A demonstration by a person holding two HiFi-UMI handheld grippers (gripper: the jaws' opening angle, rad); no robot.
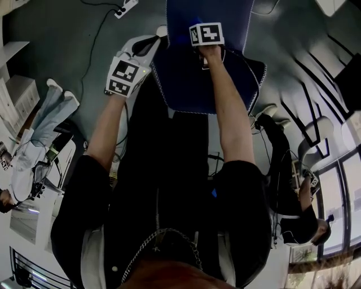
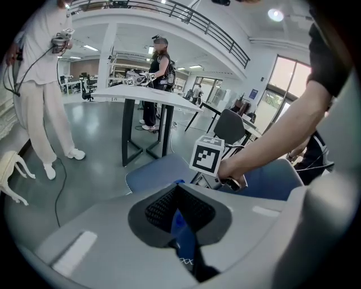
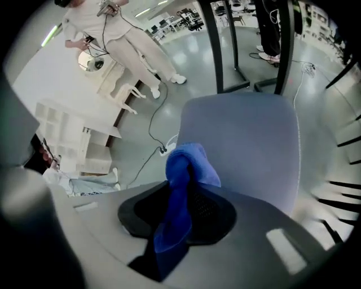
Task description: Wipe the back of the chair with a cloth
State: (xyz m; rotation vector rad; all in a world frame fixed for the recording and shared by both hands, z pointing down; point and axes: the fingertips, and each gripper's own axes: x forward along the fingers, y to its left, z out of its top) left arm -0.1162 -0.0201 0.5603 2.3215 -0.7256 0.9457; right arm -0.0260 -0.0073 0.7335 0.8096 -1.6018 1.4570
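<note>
The right gripper (image 3: 179, 203) is holding a blue soft cloth (image 3: 192, 161) tight between its closed jaws, above the blue fabric chair (image 3: 248, 147). The left gripper (image 2: 179, 211) jaws are clamping the chair's stitched back edge.

You have a grey floor (image 1: 51, 34) below you, and the blue chair (image 1: 186, 73) stands on it. Near the chair lies a white power strip (image 1: 125, 8), with a dark cable (image 1: 89, 51) trailing across the floor. At your left stand white shelves (image 1: 14, 93) and a person (image 1: 39, 135).
</note>
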